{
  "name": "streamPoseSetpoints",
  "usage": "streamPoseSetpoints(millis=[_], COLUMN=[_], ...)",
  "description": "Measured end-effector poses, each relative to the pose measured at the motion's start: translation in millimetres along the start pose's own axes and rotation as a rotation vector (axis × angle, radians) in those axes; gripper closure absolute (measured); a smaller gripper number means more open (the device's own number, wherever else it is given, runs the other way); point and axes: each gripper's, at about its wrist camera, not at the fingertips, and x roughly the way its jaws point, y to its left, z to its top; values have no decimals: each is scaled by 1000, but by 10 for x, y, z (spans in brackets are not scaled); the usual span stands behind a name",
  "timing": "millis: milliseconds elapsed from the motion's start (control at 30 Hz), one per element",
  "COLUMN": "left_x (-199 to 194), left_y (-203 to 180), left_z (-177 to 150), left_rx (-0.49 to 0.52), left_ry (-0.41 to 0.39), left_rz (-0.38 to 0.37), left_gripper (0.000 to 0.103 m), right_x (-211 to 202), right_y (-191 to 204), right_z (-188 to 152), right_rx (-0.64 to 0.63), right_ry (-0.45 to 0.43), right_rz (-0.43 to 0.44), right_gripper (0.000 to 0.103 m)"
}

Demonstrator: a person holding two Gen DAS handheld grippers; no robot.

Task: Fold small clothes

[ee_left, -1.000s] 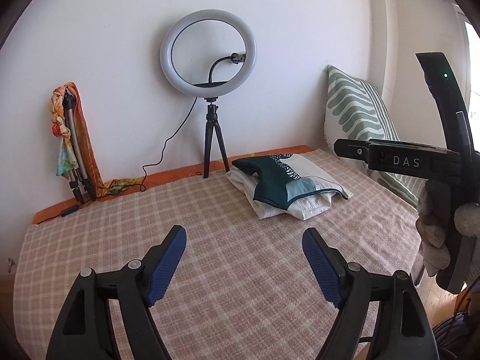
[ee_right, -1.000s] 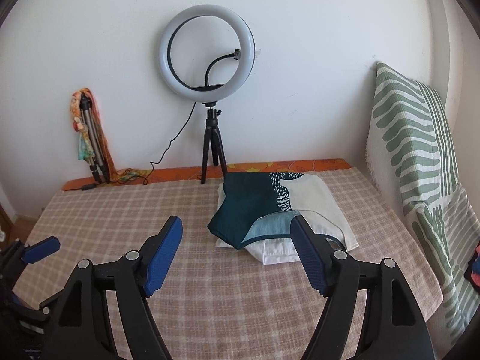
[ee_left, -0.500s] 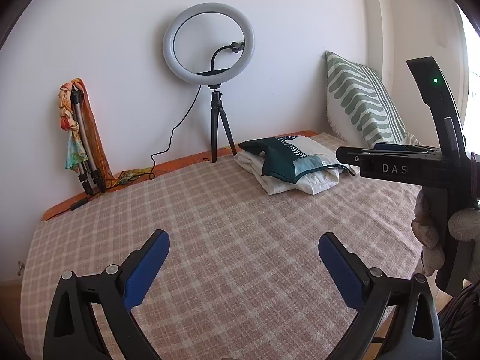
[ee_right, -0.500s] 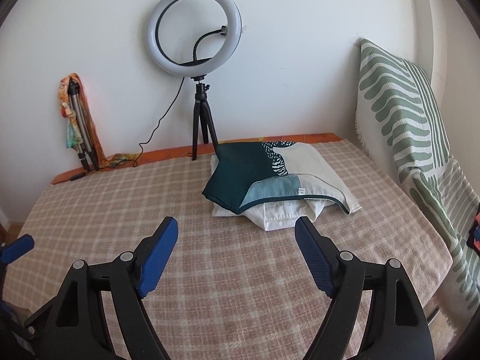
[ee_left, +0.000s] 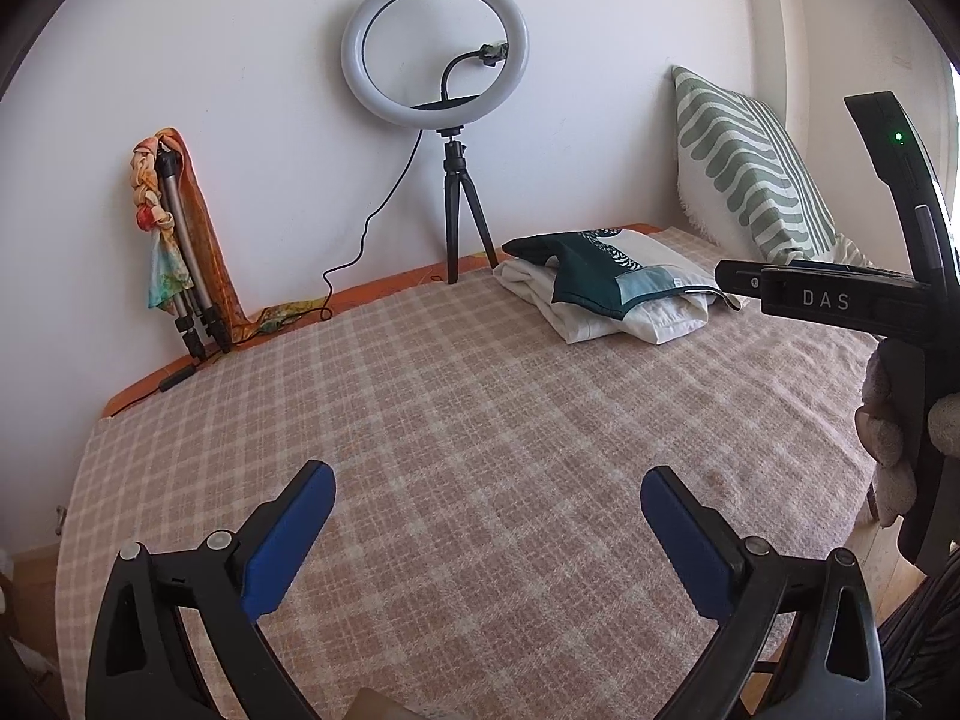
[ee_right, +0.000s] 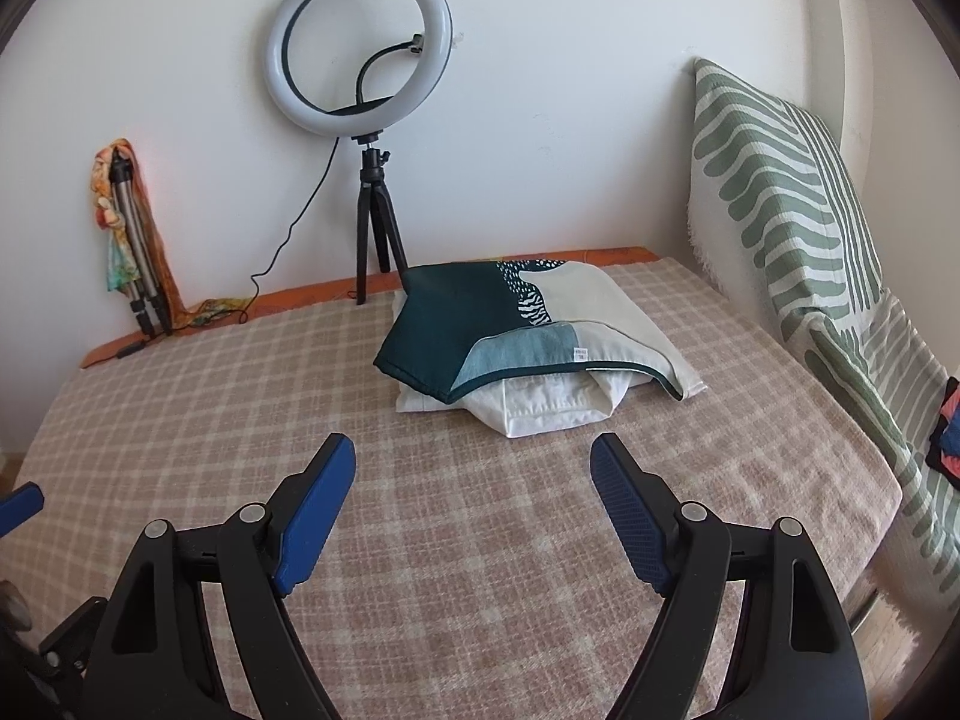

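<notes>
At twelve o'clock on the checked pink blanket (ee_right: 480, 540), stacked teal-and-cream folded cloths (ee_right: 528, 348) are faced; both the left gripper (ee_left: 486, 516) and the right gripper (ee_right: 474, 480) are held apart, empty, so a reach seems called for next.

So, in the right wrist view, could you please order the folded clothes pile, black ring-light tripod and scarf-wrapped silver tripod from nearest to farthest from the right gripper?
From the right gripper:
1. Folded clothes pile, just ahead.
2. Black ring-light tripod, behind it, at the wall.
3. Scarf-wrapped silver tripod, far left corner.

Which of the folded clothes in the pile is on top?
The dark green patterned cloth is on top. It has teal, cream and zebra-striped patches, and it lies over the plain white garment, which peeks out underneath at the front.
</notes>
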Motion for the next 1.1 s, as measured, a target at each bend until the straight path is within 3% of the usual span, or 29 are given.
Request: streamPoseSetpoints(millis=[1100], left_x=[0], left_y=[12], left_z=[3], left_rx=[5], left_ry=[12], left_rz=[4], left_gripper=[0], right_x=[36], right_y=[80], right_z=[20], right_rx=[-25], right_ry=[-3], right_rz=[22], right_gripper=[22])
